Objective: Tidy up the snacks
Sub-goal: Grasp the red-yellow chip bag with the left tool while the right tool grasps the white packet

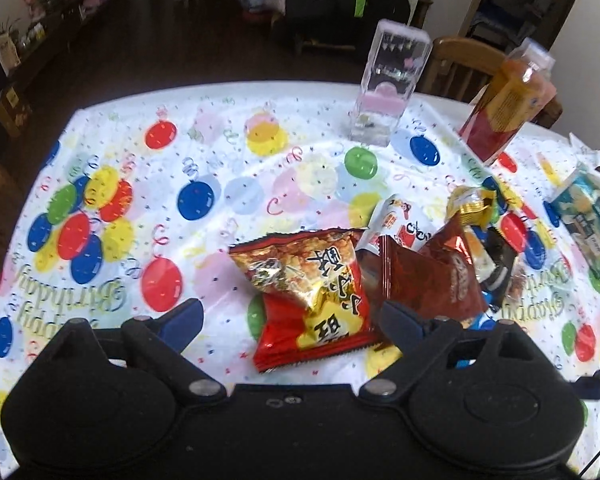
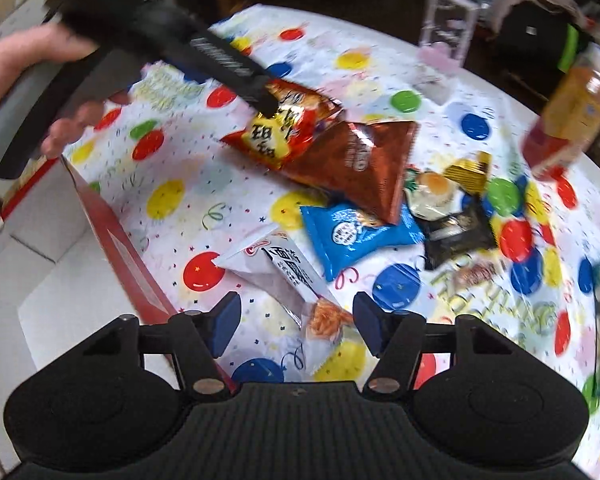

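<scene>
Left gripper (image 1: 290, 318) spread around crinkly red-and-gold foil snack packet (image 1: 308, 292) on balloon-print tablecloth (image 1: 140, 184) | right gripper (image 2: 296, 330) spread over white sachet (image 2: 284, 276) | risk: slick foil slipping, dragging brown packet (image 1: 424, 276).

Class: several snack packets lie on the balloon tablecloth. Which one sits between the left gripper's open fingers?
The red and gold foil snack packet with the yellow label, framed by the left gripper. The brown foil packet and the others lie outside its fingers.
</scene>
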`<state>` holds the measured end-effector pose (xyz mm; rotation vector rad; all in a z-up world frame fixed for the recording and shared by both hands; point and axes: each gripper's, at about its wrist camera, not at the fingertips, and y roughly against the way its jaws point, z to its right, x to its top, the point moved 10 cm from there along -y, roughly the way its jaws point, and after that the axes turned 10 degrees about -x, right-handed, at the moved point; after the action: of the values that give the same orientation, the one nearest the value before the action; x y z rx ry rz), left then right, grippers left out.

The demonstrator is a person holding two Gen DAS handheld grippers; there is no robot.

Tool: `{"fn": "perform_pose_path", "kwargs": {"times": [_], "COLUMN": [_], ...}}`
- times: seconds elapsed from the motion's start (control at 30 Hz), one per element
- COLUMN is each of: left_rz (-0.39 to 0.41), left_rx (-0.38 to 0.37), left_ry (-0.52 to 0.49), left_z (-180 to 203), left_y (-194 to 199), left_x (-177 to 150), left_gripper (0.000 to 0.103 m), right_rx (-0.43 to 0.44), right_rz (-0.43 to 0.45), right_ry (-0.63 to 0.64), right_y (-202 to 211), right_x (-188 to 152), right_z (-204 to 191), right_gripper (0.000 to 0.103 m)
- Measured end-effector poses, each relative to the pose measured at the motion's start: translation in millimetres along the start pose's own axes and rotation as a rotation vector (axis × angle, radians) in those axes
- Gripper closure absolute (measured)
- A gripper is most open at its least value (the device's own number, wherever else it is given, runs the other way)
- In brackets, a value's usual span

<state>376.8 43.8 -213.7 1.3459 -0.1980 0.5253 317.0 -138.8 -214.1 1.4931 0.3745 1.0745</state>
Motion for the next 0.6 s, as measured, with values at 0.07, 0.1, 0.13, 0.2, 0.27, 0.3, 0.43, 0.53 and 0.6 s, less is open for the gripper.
{"fn": "perform_pose_path", "kwargs": {"times": [0.07,0.1,0.13,0.2,0.27,0.3,0.43,0.53,0.6], "left_rz": [-0.013,-0.018,-0.022,-0.028,-0.030,-0.033,-0.041,-0.056,-0.069], "left_rx": [0.012,0.018,0.018,0.017,0.013,0.011,-0.001,-0.006,-0.020], "left_ry": [0.011,0.019,0.031,0.049,0.064,0.069,0.090,0.106,0.126], "left_z": [0,0,-1,-2,-2,-3,-3,-6,-8], "left_y": [-11,-15,-19,-26,-32,-35,-45,-53,-57], "left_x": [1,2,2,3,5,5,5,0,-3], "left_gripper": [0.008,0.008,0.008,0.008,0.008,0.008,0.008,0.013,0.020], "right_rx": [-0.005,-0.003,0.001,0.008,0.020,0.023,0.033,0.050,0.051], "right_rz": [-0.007,-0.012,-0.019,-0.027,-0.034,-0.035,-0.033,-0.042,-0.042], "right_ry": [0.036,0.049,0.058,0.074,0.081,0.083,0.075,0.068,0.067], "right_y": [-10,-15,-19,-27,-34,-37,-46,-50,-52], "right_x": [3,5,6,7,7,8,10,10,10], "right_z": [-2,-2,-2,-3,-4,-5,-6,-8,-9], "right_gripper": [0.043,0.047,0.051,0.053,0.058,0.062,0.069,0.074,0.079]}}
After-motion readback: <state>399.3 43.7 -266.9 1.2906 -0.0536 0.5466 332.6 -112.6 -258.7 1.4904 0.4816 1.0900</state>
